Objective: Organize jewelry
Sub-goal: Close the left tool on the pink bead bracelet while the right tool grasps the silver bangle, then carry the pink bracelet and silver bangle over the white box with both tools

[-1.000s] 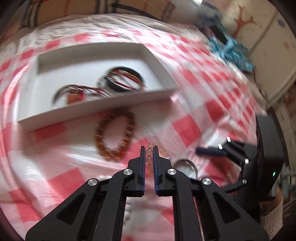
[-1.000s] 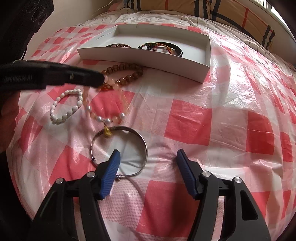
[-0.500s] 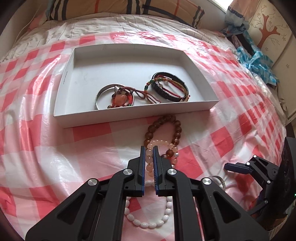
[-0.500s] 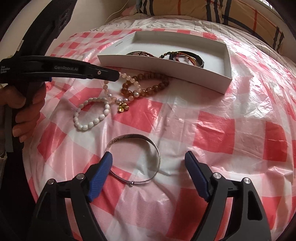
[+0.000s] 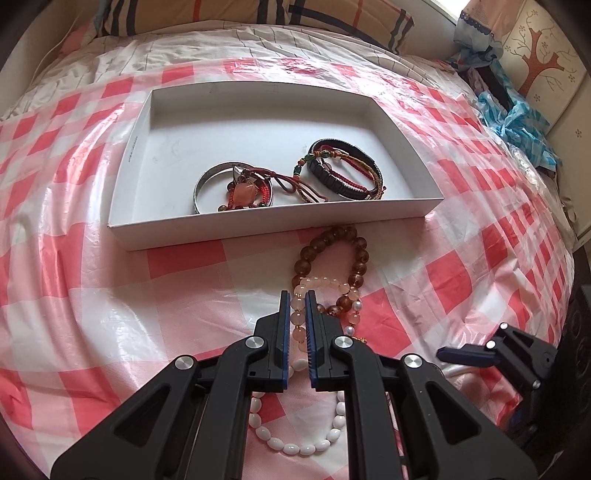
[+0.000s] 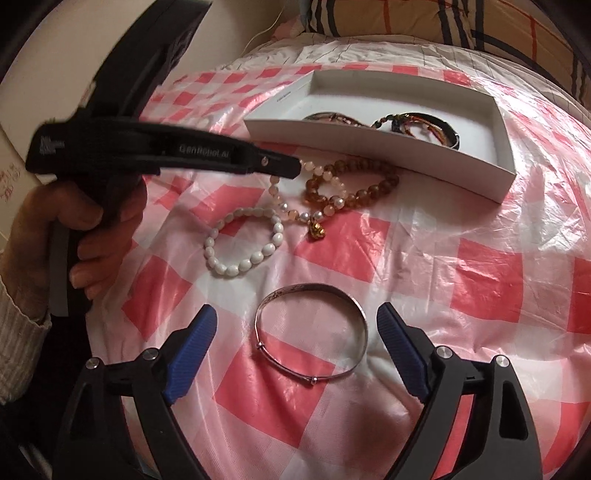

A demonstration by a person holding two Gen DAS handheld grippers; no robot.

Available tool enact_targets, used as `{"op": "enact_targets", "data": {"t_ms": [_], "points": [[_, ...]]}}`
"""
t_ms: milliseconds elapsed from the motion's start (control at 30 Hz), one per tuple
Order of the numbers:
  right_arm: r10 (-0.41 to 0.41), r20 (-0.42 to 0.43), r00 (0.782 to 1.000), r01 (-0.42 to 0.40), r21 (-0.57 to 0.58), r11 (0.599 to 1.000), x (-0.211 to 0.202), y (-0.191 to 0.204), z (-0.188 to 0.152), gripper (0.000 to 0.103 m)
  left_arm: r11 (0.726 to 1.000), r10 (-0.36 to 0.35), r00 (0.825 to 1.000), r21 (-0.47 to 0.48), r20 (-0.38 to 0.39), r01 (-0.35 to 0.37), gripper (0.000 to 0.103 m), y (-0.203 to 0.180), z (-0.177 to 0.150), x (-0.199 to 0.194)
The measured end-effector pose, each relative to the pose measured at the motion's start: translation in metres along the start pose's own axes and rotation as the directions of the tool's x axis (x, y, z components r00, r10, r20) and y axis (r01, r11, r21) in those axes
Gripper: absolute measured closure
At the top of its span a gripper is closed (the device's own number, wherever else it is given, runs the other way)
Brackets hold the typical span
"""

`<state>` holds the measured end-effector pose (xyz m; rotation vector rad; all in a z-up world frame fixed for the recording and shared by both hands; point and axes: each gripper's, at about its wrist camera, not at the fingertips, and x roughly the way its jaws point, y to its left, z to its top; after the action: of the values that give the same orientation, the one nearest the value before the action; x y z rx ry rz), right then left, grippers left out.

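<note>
My left gripper [image 5: 297, 295] is shut on a pale pink bead bracelet [image 5: 325, 284] and holds it above the cloth; its gold charm [image 6: 317, 229] hangs low. The bracelet drapes over a brown bead bracelet [image 5: 360, 258] lying just in front of the white tray [image 5: 258, 221]. The tray holds a silver bangle [image 5: 199, 184], a red corded pendant [image 5: 243, 194] and a black woven bracelet [image 5: 343, 181]. A white bead bracelet [image 6: 243, 243] lies on the cloth. My right gripper [image 6: 297, 321] is open, its fingers either side of a thin silver bangle [image 6: 314, 332].
The red and white checked plastic cloth [image 5: 92, 314] covers a bed. Striped pillows [image 5: 258, 14] lie beyond the tray. A blue plastic bag [image 5: 517, 118] sits at the far right. A hand [image 6: 85, 229] holds the left gripper's handle.
My left gripper carried the pink bead bracelet away from the silver bangle toward the tray, over the brown bracelet. My right gripper drew closer around the silver bangle, still open.
</note>
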<state>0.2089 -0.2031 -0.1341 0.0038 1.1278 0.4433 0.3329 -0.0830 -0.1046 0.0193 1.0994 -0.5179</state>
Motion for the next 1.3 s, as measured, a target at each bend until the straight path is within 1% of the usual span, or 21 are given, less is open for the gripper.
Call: {"op": "enact_targets", "data": {"t_ms": [67,133,167,200,367,567,667,900,1100,1300], "points": [[-0.038,-0.038,0.999,0.037,-0.040,0.999,0.009,0.006,-0.005,0.019,1.000,0.000,1.000,0.005,-0.001,0.000,0.096,-0.001,0.000,0.000],[-0.031,-0.031,0.999,0.030,-0.033,0.999,0.006,0.004,-0.004,0.028,1.000,-0.001,1.000,0.011,0.002,0.001,0.096,-0.002,-0.001,-0.001],[-0.026,-0.025,0.999,0.026,-0.017,1.000,0.004,0.001,-0.004,0.038,1.000,-0.002,1.000,0.014,0.005,0.002,0.096,-0.003,-0.001,-0.001],[-0.022,-0.021,1.000,0.022,0.005,1.000,0.003,-0.004,-0.003,0.040,1.000,-0.002,1.000,0.017,0.010,0.002,0.096,-0.004,0.000,-0.003],[-0.008,0.017,1.000,0.007,0.052,0.999,-0.006,-0.016,-0.005,0.040,0.999,-0.002,0.999,0.036,0.053,0.000,0.096,-0.008,0.001,-0.011],[0.005,0.086,0.996,-0.015,0.113,0.993,-0.019,-0.027,-0.001,0.040,0.997,0.015,0.991,0.075,0.137,-0.025,0.096,-0.015,0.004,-0.027],[0.010,0.102,0.995,-0.024,0.132,0.991,-0.022,-0.030,0.002,0.040,0.996,0.013,0.983,0.085,0.181,-0.029,0.096,-0.018,0.005,-0.036],[0.014,0.175,0.984,-0.043,0.165,0.985,-0.038,-0.028,0.007,0.040,0.991,0.047,0.963,0.108,0.264,-0.078,0.096,-0.024,0.007,-0.051],[-0.003,0.252,0.968,-0.057,0.230,0.971,-0.051,-0.039,0.014,0.040,0.988,0.069,0.948,0.110,0.311,-0.108,0.096,-0.025,0.008,-0.061],[-0.020,0.349,0.937,-0.082,0.275,0.958,-0.070,-0.047,0.022,0.040,0.987,0.068,0.935,0.110,0.348,-0.113,0.096,-0.026,0.008,-0.069]]}}
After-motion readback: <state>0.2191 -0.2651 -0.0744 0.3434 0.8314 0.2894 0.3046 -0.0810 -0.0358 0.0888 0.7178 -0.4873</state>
